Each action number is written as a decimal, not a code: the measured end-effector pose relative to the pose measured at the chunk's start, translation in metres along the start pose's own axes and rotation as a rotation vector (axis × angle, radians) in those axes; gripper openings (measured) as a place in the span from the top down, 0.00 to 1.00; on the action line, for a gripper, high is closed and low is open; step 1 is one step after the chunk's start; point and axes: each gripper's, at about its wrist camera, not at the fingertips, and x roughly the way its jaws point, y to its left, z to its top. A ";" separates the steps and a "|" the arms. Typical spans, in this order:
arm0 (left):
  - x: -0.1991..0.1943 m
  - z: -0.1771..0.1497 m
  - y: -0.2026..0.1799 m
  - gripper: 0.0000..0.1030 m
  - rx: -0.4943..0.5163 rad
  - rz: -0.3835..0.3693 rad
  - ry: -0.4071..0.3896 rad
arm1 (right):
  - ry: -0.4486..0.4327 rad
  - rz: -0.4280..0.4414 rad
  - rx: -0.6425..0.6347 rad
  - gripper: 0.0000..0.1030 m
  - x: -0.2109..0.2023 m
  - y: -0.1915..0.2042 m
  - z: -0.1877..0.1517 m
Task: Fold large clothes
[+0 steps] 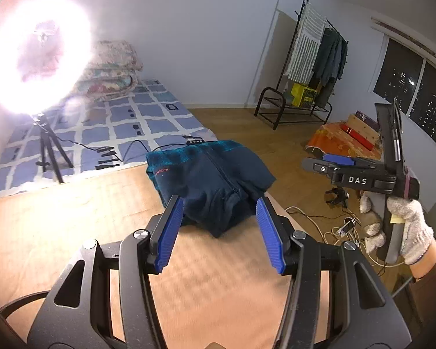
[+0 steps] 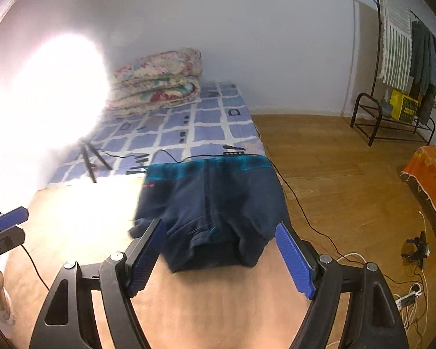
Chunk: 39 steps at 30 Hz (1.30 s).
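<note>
The black left gripper with blue pads (image 1: 219,224) and the matching right gripper (image 2: 226,254) are held open, empty, pointed downward.

The folded jacket (image 2: 215,203) is navy with a teal band. The bedsheet (image 2: 206,125) shows blue squares on white. The quilt (image 2: 160,78) is floral.

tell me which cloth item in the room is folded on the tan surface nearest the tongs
The dark navy jacket with the teal band, just beyond the open tongs; the floral quilt and hanging clothes sit farther off.
</note>
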 end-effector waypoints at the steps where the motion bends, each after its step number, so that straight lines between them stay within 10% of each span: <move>1: -0.007 -0.003 -0.002 0.48 0.002 -0.001 -0.002 | -0.005 -0.004 -0.004 0.23 -0.012 0.005 -0.003; 16: -0.145 -0.085 -0.044 0.37 0.063 0.051 -0.026 | -0.041 -0.021 -0.048 0.19 -0.132 0.082 -0.090; 39: -0.195 -0.183 -0.047 0.03 0.093 0.192 -0.064 | -0.158 -0.076 -0.013 0.00 -0.177 0.120 -0.178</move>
